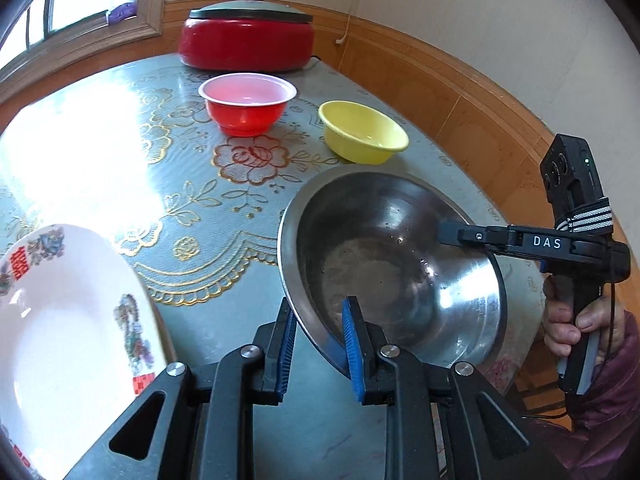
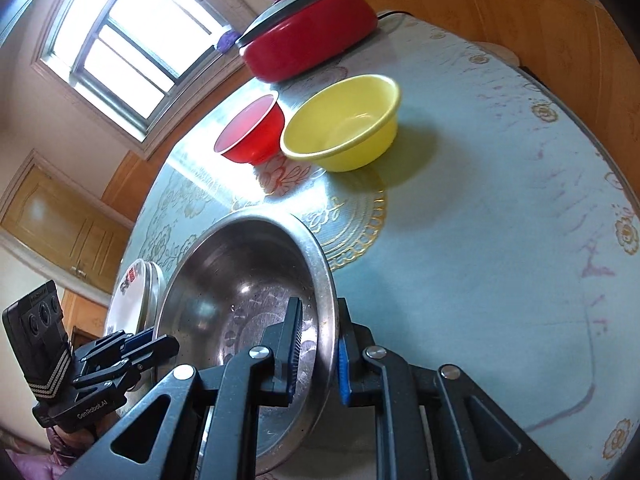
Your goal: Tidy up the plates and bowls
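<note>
A steel bowl (image 1: 400,264) is held tilted above the near table edge; it also shows in the right wrist view (image 2: 240,280). My left gripper (image 1: 320,332) is shut on its near rim. My right gripper (image 2: 320,344) is shut on its right rim and shows in the left wrist view (image 1: 452,234). A white flowered plate (image 1: 72,340) lies at the near left, on a stack in the right wrist view (image 2: 132,300). A red bowl (image 1: 247,104) and a yellow bowl (image 1: 362,132) stand farther back.
A red lidded electric pot (image 1: 246,36) stands at the table's far edge by the wall. The blue floral tablecloth (image 1: 168,184) covers the round table. A window is at the far left. The table's right part (image 2: 500,220) shows only cloth.
</note>
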### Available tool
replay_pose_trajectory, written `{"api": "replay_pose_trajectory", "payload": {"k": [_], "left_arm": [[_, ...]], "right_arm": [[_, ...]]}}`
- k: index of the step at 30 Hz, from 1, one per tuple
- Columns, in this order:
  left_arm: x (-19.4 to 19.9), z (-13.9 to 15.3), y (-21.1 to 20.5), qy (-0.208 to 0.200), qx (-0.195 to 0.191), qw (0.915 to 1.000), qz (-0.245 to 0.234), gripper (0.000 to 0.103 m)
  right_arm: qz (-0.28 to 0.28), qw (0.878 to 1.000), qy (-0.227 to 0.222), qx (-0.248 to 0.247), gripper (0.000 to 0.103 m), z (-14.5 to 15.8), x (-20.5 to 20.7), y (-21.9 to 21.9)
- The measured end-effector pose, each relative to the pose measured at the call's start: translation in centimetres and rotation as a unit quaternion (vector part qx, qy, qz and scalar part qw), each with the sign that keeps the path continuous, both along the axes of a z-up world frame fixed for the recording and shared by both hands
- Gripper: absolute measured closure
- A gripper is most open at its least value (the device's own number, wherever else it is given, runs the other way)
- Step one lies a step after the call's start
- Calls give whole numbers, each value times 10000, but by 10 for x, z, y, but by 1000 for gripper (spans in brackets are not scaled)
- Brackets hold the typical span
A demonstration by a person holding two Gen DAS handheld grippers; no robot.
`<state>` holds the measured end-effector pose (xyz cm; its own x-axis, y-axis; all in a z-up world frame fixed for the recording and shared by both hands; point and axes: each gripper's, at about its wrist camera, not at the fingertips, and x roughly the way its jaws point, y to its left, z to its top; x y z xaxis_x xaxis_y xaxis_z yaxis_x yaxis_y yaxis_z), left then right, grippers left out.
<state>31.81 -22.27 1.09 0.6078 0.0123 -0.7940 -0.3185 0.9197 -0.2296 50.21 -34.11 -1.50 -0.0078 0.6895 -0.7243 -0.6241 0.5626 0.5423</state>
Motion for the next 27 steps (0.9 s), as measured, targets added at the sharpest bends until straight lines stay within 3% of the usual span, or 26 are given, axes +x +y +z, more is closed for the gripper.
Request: {"api": "replay_pose_trajectory", "payload": {"k": [6, 10, 14, 21, 27], "left_arm": [[-7, 5, 5, -18, 72, 9998, 181, 79], [-10, 11, 13, -123, 57, 9995, 281, 79], [-11, 23, 27, -361, -70, 9983, 462, 79], [28, 39, 37, -491, -116, 9978, 424, 75], [79, 42, 43, -453, -441, 9977, 245, 76]], "right_arm": [[257, 9996, 147, 14, 88, -7, -1, 10], [328, 9993, 162, 38, 72, -3, 2, 12], [154, 9998, 68, 135, 67, 6, 13, 2], [-388, 9985, 44, 386, 68, 20, 40, -10], [-788, 9957, 33, 487, 86, 20, 63, -4]]}}
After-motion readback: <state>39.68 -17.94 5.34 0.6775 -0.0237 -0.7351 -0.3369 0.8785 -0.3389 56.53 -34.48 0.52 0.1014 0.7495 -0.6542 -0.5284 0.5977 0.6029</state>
